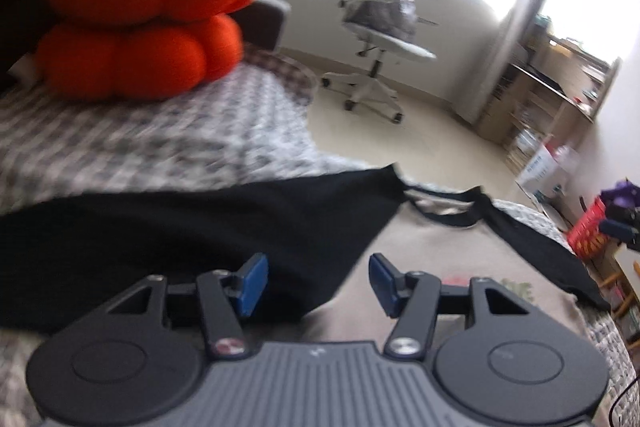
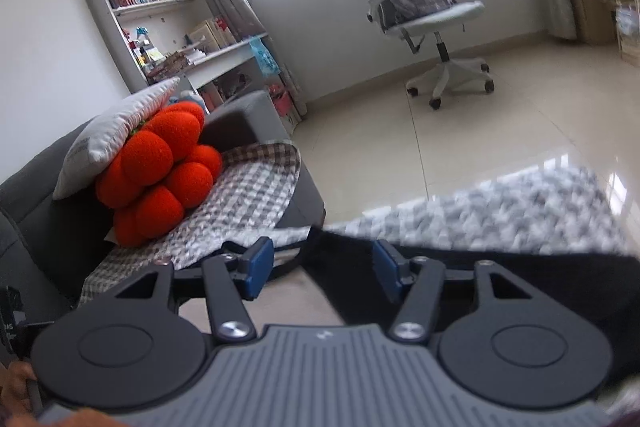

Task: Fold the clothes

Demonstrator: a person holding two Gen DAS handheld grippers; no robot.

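Pillows sit at the left: a white pillow [image 2: 116,131] on two orange pumpkin cushions [image 1: 140,27]. The T-shirt [image 1: 432,247], tan with black sleeves, lies flat on the checked blanket [image 1: 160,139]. Left gripper [image 1: 318,285] and right gripper [image 2: 323,273] hang over it, fingers wide, holding nothing. An office chair [image 2: 424,7] stands behind.

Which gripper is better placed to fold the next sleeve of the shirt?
Probably the right gripper: its open jaws hang over the edge of a black sleeve that reaches outward. The left gripper, also open, hovers where a black sleeve already lies across the beige shirt.
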